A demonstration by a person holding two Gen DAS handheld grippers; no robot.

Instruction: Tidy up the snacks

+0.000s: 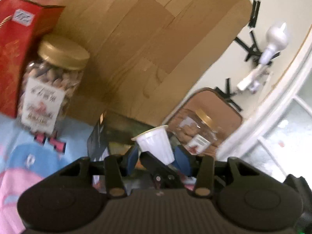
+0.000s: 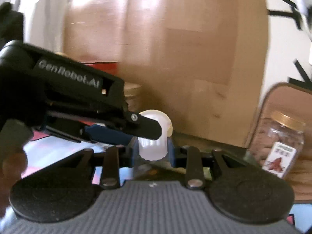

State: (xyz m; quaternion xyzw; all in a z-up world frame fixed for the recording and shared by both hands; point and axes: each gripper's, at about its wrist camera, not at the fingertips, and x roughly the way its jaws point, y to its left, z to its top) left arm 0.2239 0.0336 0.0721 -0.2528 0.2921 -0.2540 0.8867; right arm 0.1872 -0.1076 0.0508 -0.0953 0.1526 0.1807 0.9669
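From the left wrist, the left gripper (image 1: 156,156) pinched a white cup (image 1: 156,144), tilted, above the desk (image 1: 29,128) near a nut jar (image 1: 50,81).

From the right wrist, the right gripper (image 2: 153,152) clamped the cup's base; releasing one side before moving seemed wise.

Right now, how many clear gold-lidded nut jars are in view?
2: one clear gold-lidded jar beside the red box; another jar against the wooden tray. Others may be hidden.

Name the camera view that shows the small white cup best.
Left wrist view: the white cup shows its rim and ribbed side nearly unblocked. In the right wrist view the same cup is blurred and partly covered by the other gripper's finger.
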